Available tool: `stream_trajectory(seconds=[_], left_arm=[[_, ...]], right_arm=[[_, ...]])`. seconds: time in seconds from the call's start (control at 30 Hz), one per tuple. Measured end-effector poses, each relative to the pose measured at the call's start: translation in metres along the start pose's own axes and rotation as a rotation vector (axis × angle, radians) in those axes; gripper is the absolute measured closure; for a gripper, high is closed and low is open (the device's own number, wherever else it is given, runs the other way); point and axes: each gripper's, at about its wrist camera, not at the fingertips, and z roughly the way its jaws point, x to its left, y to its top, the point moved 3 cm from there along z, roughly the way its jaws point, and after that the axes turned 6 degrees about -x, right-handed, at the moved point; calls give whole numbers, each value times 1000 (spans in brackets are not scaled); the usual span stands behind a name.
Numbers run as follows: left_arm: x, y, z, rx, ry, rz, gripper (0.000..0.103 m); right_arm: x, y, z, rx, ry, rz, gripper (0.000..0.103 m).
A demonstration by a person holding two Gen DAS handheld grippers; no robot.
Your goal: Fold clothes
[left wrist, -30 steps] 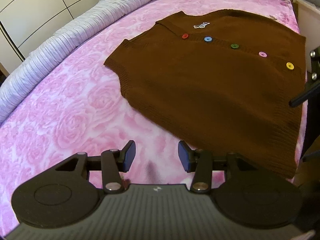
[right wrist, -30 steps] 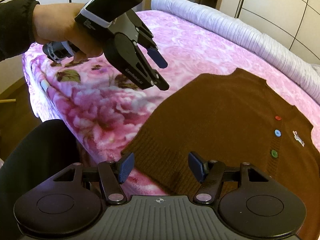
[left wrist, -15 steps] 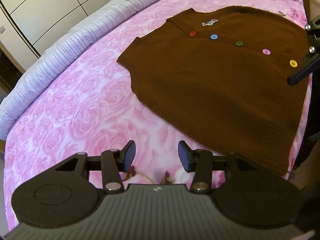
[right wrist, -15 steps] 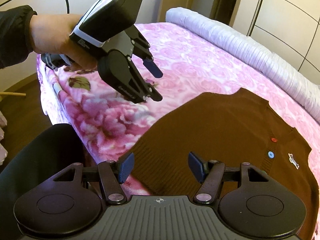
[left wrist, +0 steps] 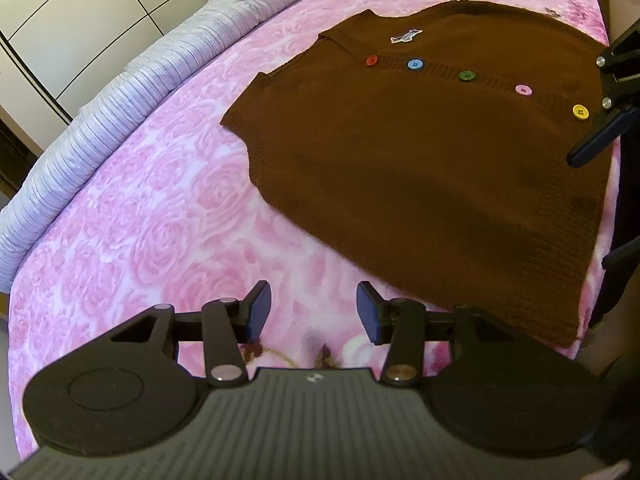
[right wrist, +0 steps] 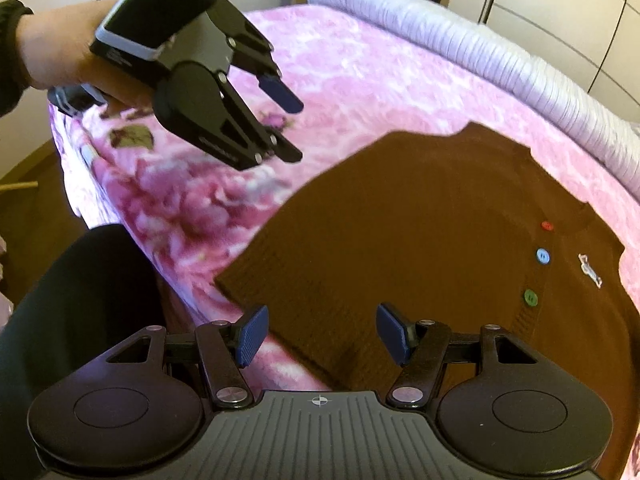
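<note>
Brown knitted vest (left wrist: 420, 168) lies spread flat and face up on the pink rose-patterned bedspread (left wrist: 140, 220), close to the bed's near edge, with its ribbed hem toward that edge and its neckline pointing up the bed. Nearest in the left wrist view, the left gripper (left wrist: 314, 312) hangs over bare bedspread just short of the hem, its blue-padded jaws spread wide with nothing between them. In the right wrist view the right gripper (right wrist: 318, 334) hovers above the hem corner at the bed's edge, jaws likewise wide apart and empty, not touching the knit; the person's hand (right wrist: 68, 52) grips the left tool's handle up to the left. Farther along the vest, a row of buttons runs up the placket: yellow (left wrist: 581, 111), pink (left wrist: 523, 90), green (left wrist: 466, 75), blue (left wrist: 415, 64) and red (left wrist: 372, 60). Just beyond the red one sits a small pale embroidered patch (left wrist: 406, 35) on the chest. Along the bed's far side lies a rolled lilac ribbed quilt (left wrist: 132, 96), and behind it stand cream wardrobe doors (left wrist: 68, 20).
</note>
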Motion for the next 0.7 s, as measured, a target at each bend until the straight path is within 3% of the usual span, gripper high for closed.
stream_trajectory(seconds=[0.3,0.53,0.6,0.7], left_arm=[[-2,-5,3,7,-9,-2,61],[1,-6,3,-11,-14,5,60],[3,-6,2,-20,-15,0,60],[4,-7,1,-32,-19,-5,60]], right_arm=[[4,-2,10,44,-12,-57,39],[6,5,10,30,-19,-37,39],[4,7,10,14,-21,1,39],[-12,9,12,-9,86,213,39]])
